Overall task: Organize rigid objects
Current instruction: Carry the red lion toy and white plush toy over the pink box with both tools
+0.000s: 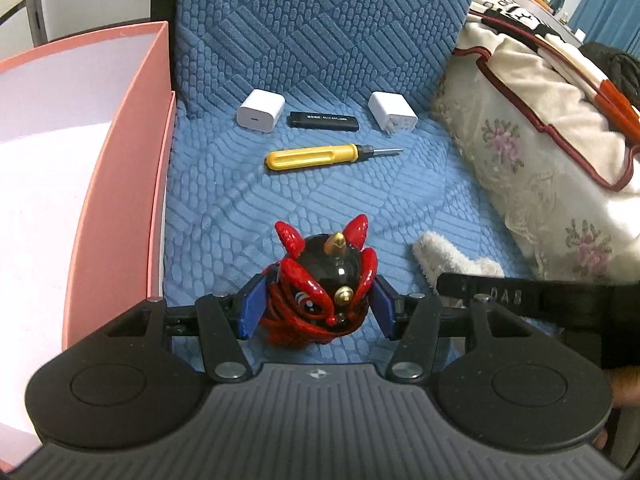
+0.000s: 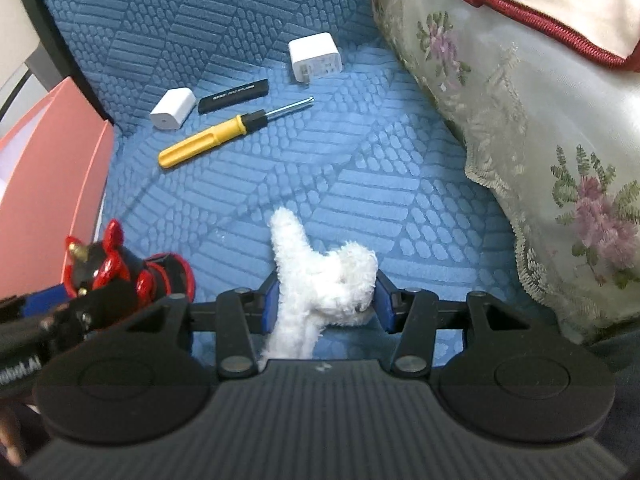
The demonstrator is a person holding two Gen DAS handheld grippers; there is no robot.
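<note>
- my left tool is closed on the red and black lion figurine, blue pads pressed to both its sides, near the front edge of the blue sofa cushion.
- my right tool grips the white plush toy just beside it, also near the front edge.
- the pink box sits against the cushion's left edge.
- toward the back edge lie the yellow screwdriver, the black lighter, and two white chargers, one at each end of the lighter.
- a floral pillow leans at the right edge.
</note>
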